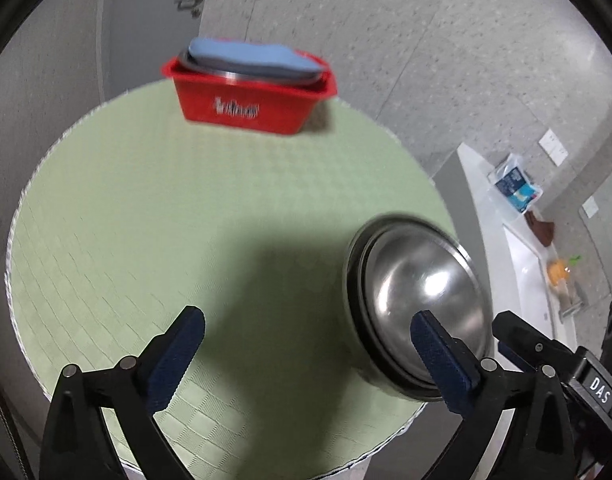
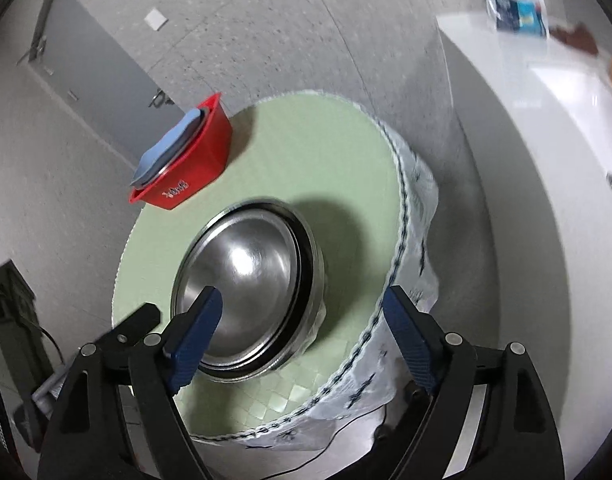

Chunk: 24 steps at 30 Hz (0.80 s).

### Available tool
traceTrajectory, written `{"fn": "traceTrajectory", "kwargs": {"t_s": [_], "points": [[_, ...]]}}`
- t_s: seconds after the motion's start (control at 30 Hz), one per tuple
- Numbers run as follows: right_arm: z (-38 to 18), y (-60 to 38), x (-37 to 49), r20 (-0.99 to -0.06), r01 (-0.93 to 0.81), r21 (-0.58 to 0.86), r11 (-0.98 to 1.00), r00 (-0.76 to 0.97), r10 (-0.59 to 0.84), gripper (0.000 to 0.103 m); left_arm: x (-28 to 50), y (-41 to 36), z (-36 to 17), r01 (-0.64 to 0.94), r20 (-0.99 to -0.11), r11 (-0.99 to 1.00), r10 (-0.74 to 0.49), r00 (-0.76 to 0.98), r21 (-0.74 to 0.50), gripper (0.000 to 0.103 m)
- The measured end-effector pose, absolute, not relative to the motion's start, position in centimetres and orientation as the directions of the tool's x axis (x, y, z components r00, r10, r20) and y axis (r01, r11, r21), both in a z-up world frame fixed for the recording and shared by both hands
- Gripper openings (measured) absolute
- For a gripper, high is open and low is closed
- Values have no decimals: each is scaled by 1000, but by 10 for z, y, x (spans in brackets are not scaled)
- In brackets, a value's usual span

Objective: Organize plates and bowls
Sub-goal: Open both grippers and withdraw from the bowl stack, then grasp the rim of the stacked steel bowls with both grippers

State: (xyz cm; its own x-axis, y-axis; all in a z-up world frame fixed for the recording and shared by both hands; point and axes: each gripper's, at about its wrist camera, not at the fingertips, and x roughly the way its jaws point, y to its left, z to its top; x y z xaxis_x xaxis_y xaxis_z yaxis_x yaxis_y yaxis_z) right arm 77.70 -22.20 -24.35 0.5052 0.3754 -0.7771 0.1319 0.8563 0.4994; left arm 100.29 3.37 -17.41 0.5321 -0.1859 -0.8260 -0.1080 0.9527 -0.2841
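Round green-matted table (image 1: 146, 208) under you, and the stacked steel bowls (image 2: 246, 288) sit near its front edge, free of both claws. Your left gripper (image 1: 306, 360) gapes wide beside them; your right gripper (image 2: 302, 340) is open, empty, straddling their rim. Behind stands the red tub (image 1: 250, 100) with more dishes.

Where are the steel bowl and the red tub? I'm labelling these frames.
steel bowl (image 2: 246, 276): right wrist view, on its shiny inner bottom.
red tub (image 1: 246, 110): left wrist view, on its front wall by the white lettering.
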Motion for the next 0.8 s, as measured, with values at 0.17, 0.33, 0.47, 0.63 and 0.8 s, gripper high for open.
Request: {"fn": "traceTrajectory", "kwargs": {"t_s": [0.17,0.33,0.47,0.63,0.8], "points": [[-263,-216,780,-777,158,543,825,466,423,85,1012,29,-183,-105,-843,952,-199,501,-287,101],[-275,-210,783,-773,170,570,804,442,455,85,1029,27,-193,-122,-851,944,-215,479,-307,100],[-278,-206,788,-776,164,568,807,433,458,85,1035,27,-201,-143,-853,938,-213,477,-315,100],[-287,-202,791,-761,150,603,783,402,509,66,1046,22,-205,-100,-854,941,-244,459,-322,77],[-292,-197,793,-773,147,592,793,383,506,58,1055,9,-205,12,-835,939,-312,453,-345,36]]}}
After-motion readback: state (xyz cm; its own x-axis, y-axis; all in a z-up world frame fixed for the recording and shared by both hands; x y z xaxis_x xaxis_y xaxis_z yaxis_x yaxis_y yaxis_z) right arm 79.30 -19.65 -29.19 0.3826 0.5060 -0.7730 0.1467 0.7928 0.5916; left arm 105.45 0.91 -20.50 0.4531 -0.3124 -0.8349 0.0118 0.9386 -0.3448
